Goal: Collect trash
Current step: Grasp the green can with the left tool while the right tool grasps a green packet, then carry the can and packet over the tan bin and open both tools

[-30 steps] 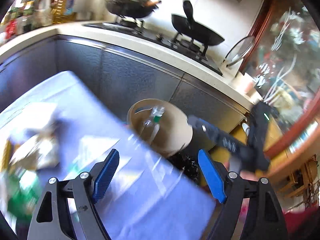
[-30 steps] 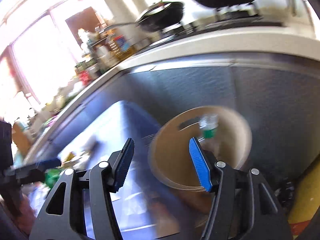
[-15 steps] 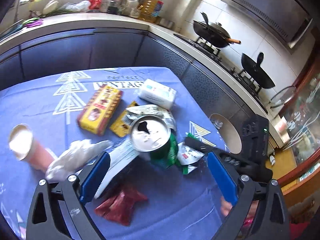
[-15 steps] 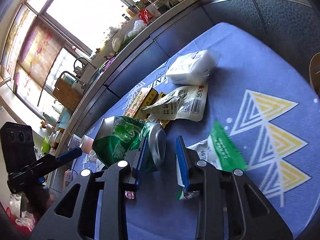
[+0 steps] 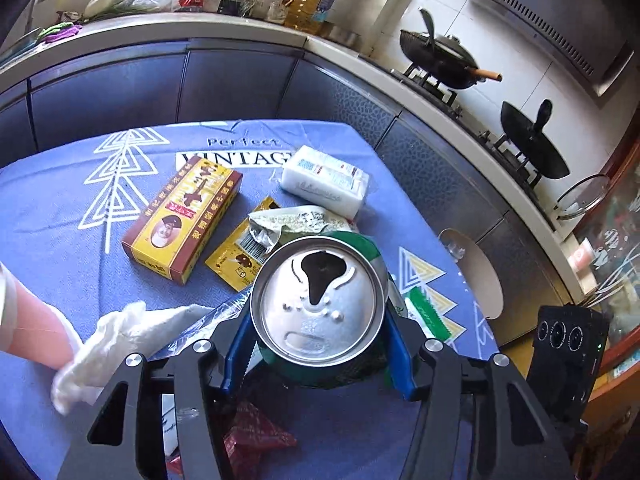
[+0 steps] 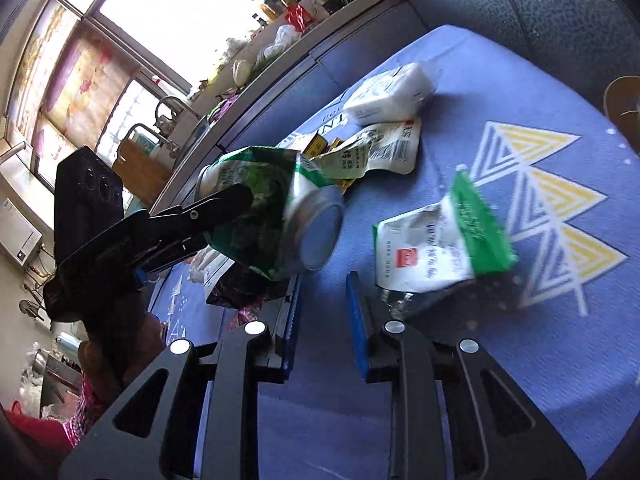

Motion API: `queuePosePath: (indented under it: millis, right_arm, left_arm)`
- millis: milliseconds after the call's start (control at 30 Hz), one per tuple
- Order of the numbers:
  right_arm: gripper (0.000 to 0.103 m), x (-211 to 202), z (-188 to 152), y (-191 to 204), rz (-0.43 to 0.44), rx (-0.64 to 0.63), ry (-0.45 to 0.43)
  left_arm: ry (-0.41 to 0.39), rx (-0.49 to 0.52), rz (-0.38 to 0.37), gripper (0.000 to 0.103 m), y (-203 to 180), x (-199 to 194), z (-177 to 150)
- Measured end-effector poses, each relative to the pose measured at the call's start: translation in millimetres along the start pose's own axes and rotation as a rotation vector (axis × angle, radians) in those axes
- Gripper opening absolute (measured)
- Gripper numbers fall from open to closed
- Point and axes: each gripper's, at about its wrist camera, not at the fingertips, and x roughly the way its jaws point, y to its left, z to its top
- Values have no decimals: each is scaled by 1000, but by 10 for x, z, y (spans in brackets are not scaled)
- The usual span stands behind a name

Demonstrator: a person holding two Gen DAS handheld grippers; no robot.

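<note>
A green drink can [image 5: 320, 300] sits between the blue pads of my left gripper [image 5: 318, 340], its opened top facing the camera. The jaws are closing and grip its sides. From the right wrist view the can [image 6: 272, 216] hangs tilted just above the blue tablecloth [image 6: 440, 400] in the left gripper [image 6: 216, 220]. My right gripper [image 6: 323, 284] hovers low over the cloth, jaws narrow, nothing between them. A white and green packet [image 6: 436, 248] lies just right of its right finger.
On the cloth lie a red and yellow box [image 5: 184, 224], a white tissue pack [image 5: 324, 186], a crumpled wrapper [image 5: 296, 220], a white wad [image 5: 120, 332] and a red wrapper [image 5: 252, 436]. A tan bin [image 5: 476, 276] stands past the table's right edge, below the stove counter.
Both views swung from the bin to the littered table. The left jaws came in around the green can and lifted it. The right jaws narrowed and moved toward the white and green packet.
</note>
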Motion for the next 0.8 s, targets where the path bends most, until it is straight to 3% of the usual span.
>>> queuePosePath:
  millis: [200,300,333,500,533,567,633,800]
  right_arm:
    - [25,-521,-28,-419,-97,98,-117]
    - [38,-457,5,-587,-101,150,-98]
    - [48,-409,25,-626,-101,158,-89]
    - [50,-66,166,-597,-101,142,-59]
    - [42,24,178,-559,-86,135,-40]
    - [24,89,181,-508,-69,128,-22]
    - [5,165,139,-383,-49,93,4]
    - [3,-189,103,-312,-73,36,-91]
  left_arm:
    - [-41,18,-26,52,-47,-370,-125]
    - [-34,34,-18,52,-72,-484,-233]
    - [-29,44,-11,52,-88,-522,-283]
    - [-6,59,12,51,-122,-578,-432]
    - [1,59,13,51,-130,-572,-456]
    - [4,61,18,51,-138,-566,-471]
    - [13,64,29,51,-155,-536,-499]
    - [47,73,10,51,-265,-409,-464]
